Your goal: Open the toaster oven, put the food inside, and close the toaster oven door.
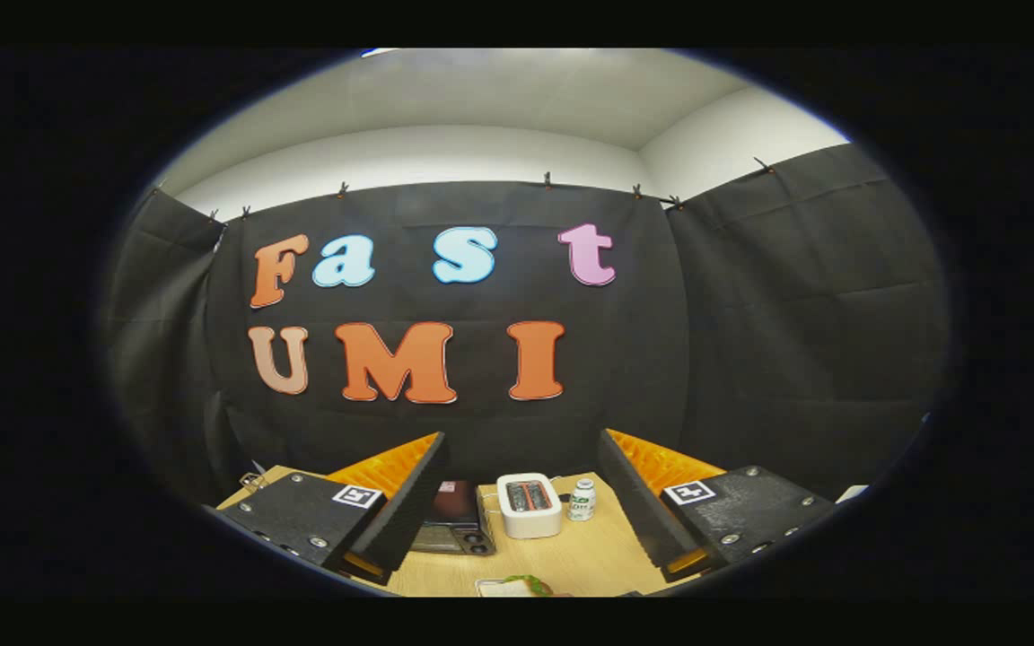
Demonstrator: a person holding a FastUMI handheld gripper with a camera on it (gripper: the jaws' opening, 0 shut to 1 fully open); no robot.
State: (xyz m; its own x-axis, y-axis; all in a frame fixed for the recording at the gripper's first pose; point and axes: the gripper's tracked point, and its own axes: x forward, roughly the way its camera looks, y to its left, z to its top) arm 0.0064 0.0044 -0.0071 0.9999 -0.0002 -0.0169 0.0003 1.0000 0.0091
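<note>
You are holding the tool [517,511] high above the table [589,556], its fingers spread wide apart and gripping nothing.

The toaster oven [454,525] is sitting on the table just ahead of the tool, half hidden behind the left finger. Its dark glass door is facing back toward you and looks shut, and two knobs are showing low at its right corner. Its long axis is probably running side to side across your line of approach, though the finger is covering too much to be sure. No handle is showing, so you cannot yet tell where to take hold. Expect a stiff, hinged door that is likely swinging down on a bottom edge; a steady pull at the middle of its top rim should serve.

The food [517,587] is lying nearest to you, between the fingers and below them: what looks like a sandwich with a bit of green on it. It is probably soft, light and easy to crush, so pinch it gently across its narrow side. Too little of it is in sight to judge which way it is pointing.

Beyond the fingers, a white pop-up toaster [530,504] is standing just right of the oven, with a small white bottle [582,500] beside it.
</note>
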